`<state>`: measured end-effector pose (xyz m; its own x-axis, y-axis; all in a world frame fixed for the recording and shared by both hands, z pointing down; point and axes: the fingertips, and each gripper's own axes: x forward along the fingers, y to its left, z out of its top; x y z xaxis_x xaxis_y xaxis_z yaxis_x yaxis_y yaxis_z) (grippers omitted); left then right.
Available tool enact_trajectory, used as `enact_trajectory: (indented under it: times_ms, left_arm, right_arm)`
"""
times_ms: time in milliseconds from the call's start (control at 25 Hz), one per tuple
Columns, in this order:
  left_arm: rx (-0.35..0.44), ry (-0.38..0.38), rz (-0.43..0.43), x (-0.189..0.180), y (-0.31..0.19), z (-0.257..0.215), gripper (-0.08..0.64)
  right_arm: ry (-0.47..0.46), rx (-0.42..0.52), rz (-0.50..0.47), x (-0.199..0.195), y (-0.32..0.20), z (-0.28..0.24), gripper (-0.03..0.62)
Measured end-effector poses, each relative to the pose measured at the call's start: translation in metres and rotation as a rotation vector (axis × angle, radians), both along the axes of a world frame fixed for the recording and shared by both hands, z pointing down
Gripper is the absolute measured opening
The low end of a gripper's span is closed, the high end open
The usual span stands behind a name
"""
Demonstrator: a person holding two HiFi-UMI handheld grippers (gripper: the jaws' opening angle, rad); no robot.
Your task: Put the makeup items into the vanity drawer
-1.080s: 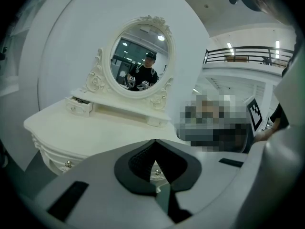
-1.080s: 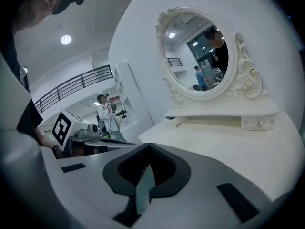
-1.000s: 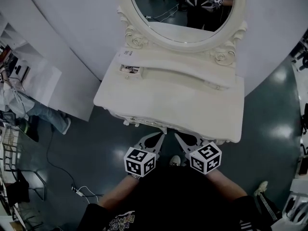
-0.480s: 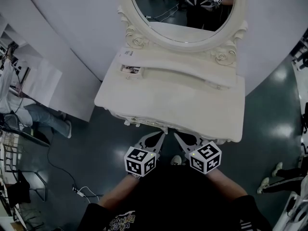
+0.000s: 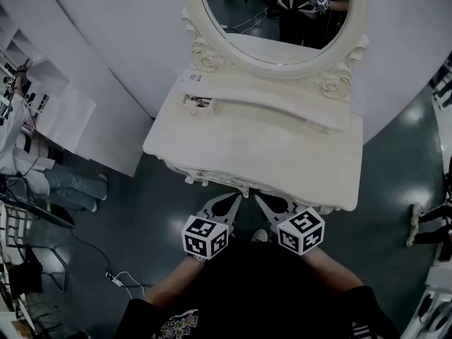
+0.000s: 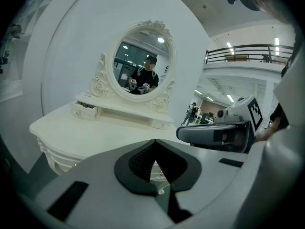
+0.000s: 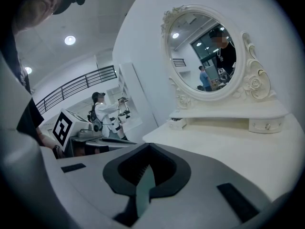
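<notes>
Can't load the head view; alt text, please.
Both shut and empty, the left tongs and right tongs point at the front edge of a white carved vanity table with an oval mirror. A small drawer at its shelf's left stands open.

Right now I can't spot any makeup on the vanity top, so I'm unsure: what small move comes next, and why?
Probably raise the left claw toward the small left drawer, which looks ajar. It and the right claw hang shut and empty at the front edge of the vanity, and the top looks bare.
</notes>
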<state>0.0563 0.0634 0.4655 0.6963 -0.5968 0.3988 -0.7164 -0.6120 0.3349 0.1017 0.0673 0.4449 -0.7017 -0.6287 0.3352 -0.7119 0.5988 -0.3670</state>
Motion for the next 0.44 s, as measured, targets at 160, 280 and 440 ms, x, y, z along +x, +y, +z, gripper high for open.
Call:
enact_trajectory:
  times_ms: [160,280,440]
  left_arm:
    - [-0.001,0.003,-0.007,-0.0021,0.0021,0.001,0.0]
    - [0.001,0.005,-0.011,-0.0024,0.0039,0.001,0.0]
    - [0.003,0.008,-0.013,-0.0029,0.0079,0.0005,0.0]
  right_arm:
    - [0.001,-0.001,-0.008,-0.0023,0.0019,0.0011,0.029]
    - [0.002,-0.001,-0.01,-0.002,0.0037,0.0017,0.029]
    - [0.006,0.003,-0.013,-0.0024,0.0079,0.0013,0.029]
